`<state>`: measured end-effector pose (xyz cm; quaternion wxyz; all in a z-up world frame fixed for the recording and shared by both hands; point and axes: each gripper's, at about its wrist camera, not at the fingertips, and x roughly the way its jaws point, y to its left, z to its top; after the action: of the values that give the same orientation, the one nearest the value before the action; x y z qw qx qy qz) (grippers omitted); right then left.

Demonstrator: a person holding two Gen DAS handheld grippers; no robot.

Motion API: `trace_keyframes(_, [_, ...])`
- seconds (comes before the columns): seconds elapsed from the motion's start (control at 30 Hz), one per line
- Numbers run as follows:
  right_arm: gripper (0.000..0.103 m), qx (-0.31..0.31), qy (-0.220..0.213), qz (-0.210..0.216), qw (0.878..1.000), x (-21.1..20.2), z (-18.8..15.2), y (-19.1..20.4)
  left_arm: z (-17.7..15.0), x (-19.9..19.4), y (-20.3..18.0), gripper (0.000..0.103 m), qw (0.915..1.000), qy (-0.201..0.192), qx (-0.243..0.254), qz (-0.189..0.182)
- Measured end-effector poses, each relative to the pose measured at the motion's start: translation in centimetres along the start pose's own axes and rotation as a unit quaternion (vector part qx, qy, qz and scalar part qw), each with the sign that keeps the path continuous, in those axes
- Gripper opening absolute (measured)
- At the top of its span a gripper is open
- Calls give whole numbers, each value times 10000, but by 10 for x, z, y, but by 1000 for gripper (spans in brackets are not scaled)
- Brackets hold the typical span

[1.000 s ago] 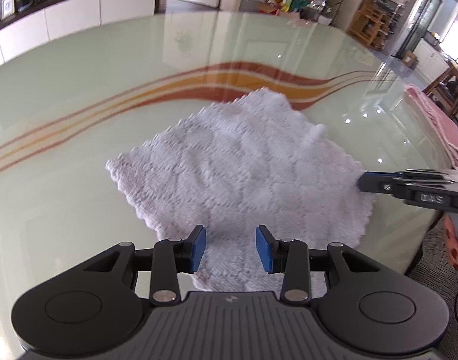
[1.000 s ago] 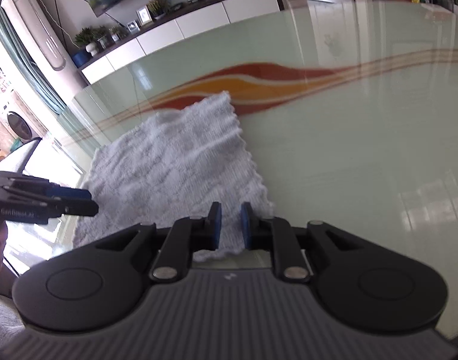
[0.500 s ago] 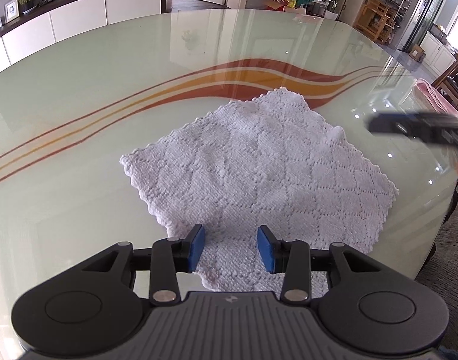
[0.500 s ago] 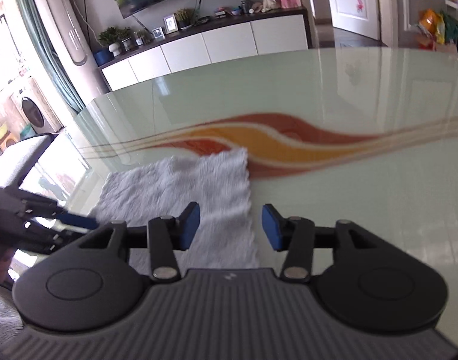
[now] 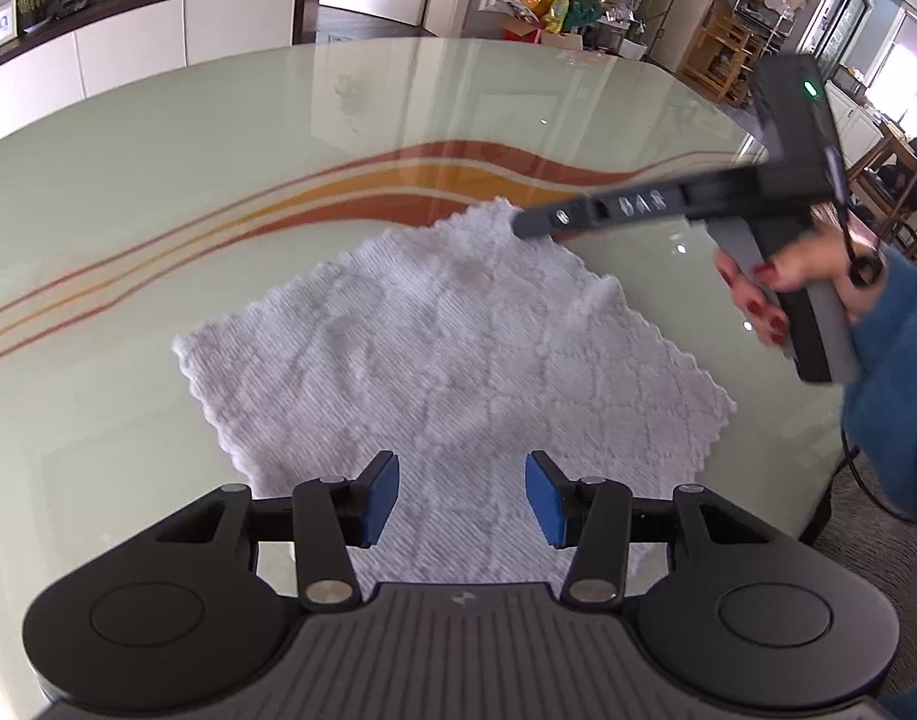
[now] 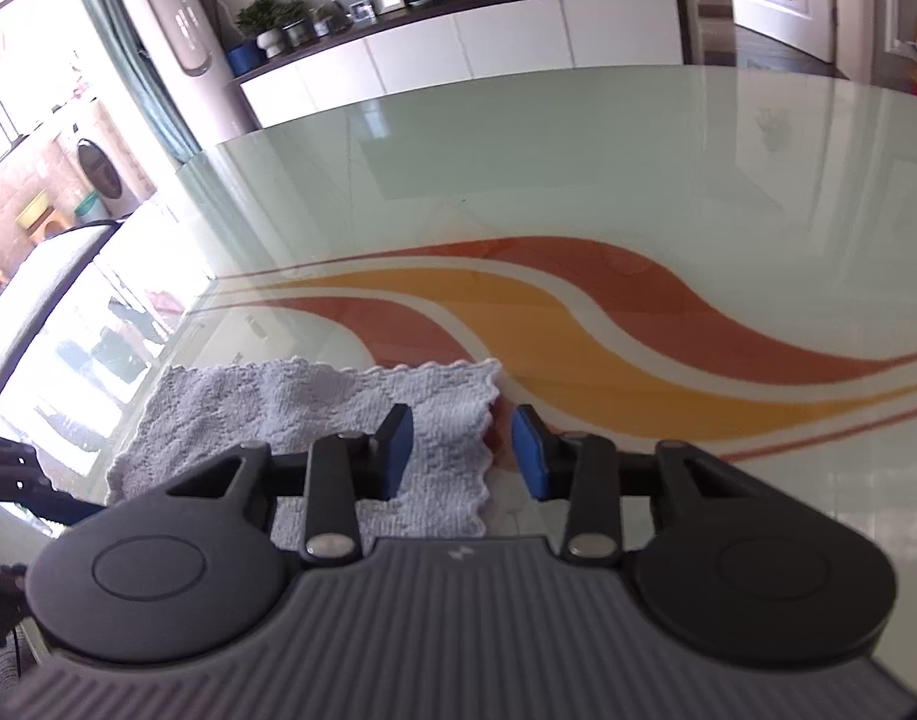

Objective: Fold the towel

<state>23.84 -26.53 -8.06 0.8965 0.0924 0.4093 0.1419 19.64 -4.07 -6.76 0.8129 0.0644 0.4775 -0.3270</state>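
The towel (image 5: 452, 360) is white, nubbly terry with a quilted diamond weave and scalloped edges, spread flat in a single layer near the bench's front edge. Beneath it, the bench (image 5: 218, 180) is glossy pale-green glass with curved red and orange bands. Left claw (image 5: 461, 498) hovers over the near corner, blue ribbed pads parted, nothing gripped, jaws just opening. Right claw (image 6: 461, 450) straddles the far corner's edge, partly open, empty, jaws just closing.
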Motion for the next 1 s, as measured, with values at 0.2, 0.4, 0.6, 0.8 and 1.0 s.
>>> trace_keyframes(0.2, [7, -146, 65, 50, 9999, 1, 0, 2, -11, 3, 5, 51, 9997, 110, -192, -43])
trace_keyframes(0.4, [5, -350, -85, 21, 9993, -9, -5, 10, -15, -3, 11, 54, 9992, 84, -355, -155])
trace_keyframes(0.6, [5, -613, -273, 233, 9975, -31, -5, 26, -21, -6, 11, 57, 9991, 124, -364, -187])
trace_keyframes(0.8, [5, -700, -481, 529, 9950, -53, -4, 42, -28, -6, 11, 62, 9987, 162, -421, -256])
trace_keyframes(1.0, [8, -830, -314, 248, 9957, -41, -3, 41, -30, -5, 7, 63, 9988, 152, -367, -286])
